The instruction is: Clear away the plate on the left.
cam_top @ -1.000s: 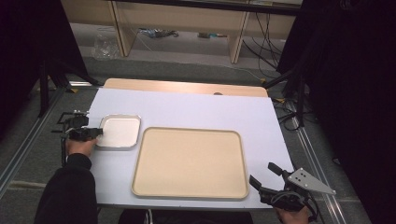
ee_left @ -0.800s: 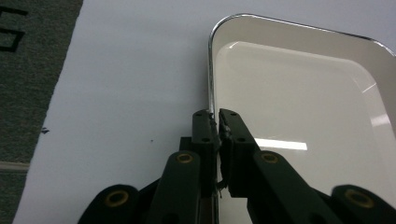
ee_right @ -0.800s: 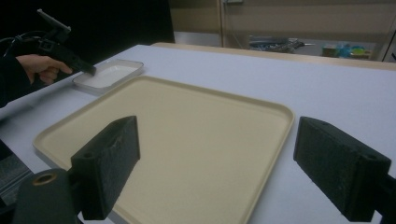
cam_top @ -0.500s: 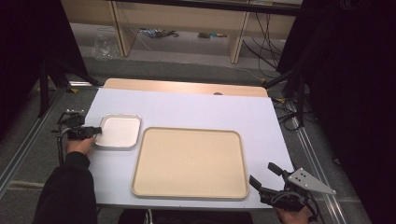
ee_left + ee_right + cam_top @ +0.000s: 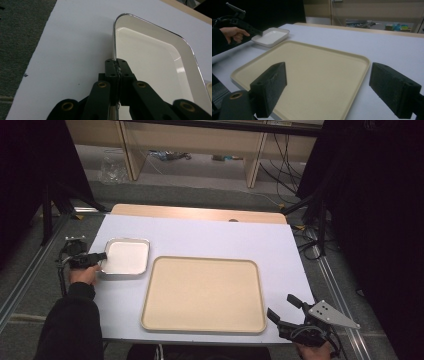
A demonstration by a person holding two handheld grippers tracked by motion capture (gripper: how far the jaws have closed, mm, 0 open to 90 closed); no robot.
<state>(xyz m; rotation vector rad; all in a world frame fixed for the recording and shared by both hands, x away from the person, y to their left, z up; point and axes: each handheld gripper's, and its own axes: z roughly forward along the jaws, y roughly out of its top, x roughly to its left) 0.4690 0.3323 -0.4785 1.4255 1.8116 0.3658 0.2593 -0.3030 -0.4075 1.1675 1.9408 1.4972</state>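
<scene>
A small white metal-rimmed tray (image 5: 127,257) lies on the white table top at the left. My left gripper (image 5: 100,256) is shut on the tray's left rim. In the left gripper view the two black jaws (image 5: 116,61) pinch the thin rim of the tray (image 5: 150,57) between them. A large empty beige tray (image 5: 202,292) sits in the middle of the table. My right gripper (image 5: 281,306) hovers at the table's front right corner, open, with nothing between its pads (image 5: 272,82). From there I look across the beige tray (image 5: 312,75) toward the small tray (image 5: 270,37) and the left gripper (image 5: 260,32).
The white board (image 5: 210,235) covers a wooden table whose back edge (image 5: 200,213) shows. Beyond it stand wooden shelf legs (image 5: 127,150) with cables (image 5: 280,165) on the grey carpet. Metal rails (image 5: 30,270) run along both sides of the table.
</scene>
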